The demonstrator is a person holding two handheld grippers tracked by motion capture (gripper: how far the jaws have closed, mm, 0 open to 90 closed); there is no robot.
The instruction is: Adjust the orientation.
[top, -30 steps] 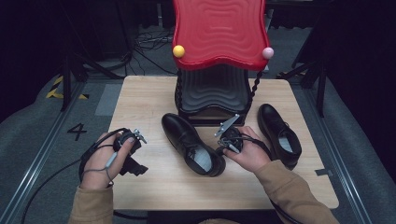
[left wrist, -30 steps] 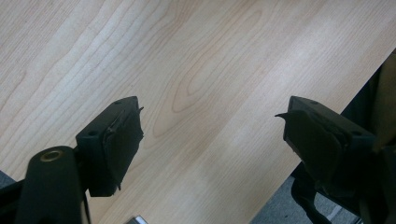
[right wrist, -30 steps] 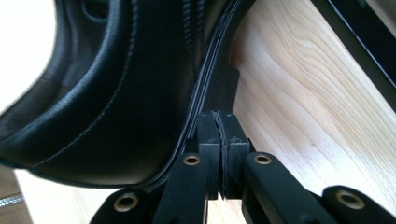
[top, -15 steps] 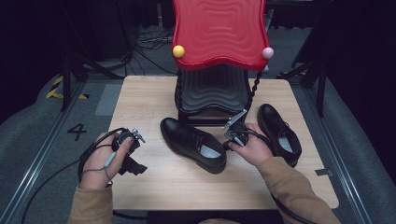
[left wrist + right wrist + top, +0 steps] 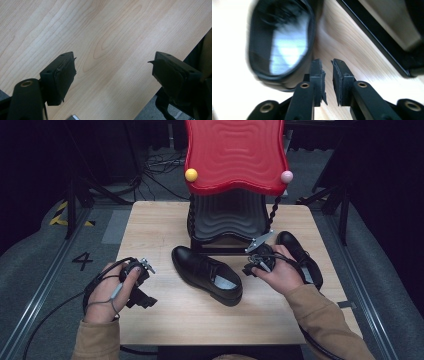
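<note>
right gripper (image 5: pixel 327 65) has just let go of the shoe (image 5: pixel 207 274) mid-desk, jaws opening, nothing between. left gripper (image 5: pixel 113 72) open, idle nr left edge. shoe looks placed.

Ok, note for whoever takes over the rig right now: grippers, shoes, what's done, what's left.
Left gripper: open, nothing between the jaws, over bare table.
Right gripper: jaws just been opening, a narrow gap, nothing between them, beside the heel of the middle shoe.
Second shoe: by the right hand.
Done: middle shoe released on the table.
Left: probably placing both shoes on the rack.
</note>
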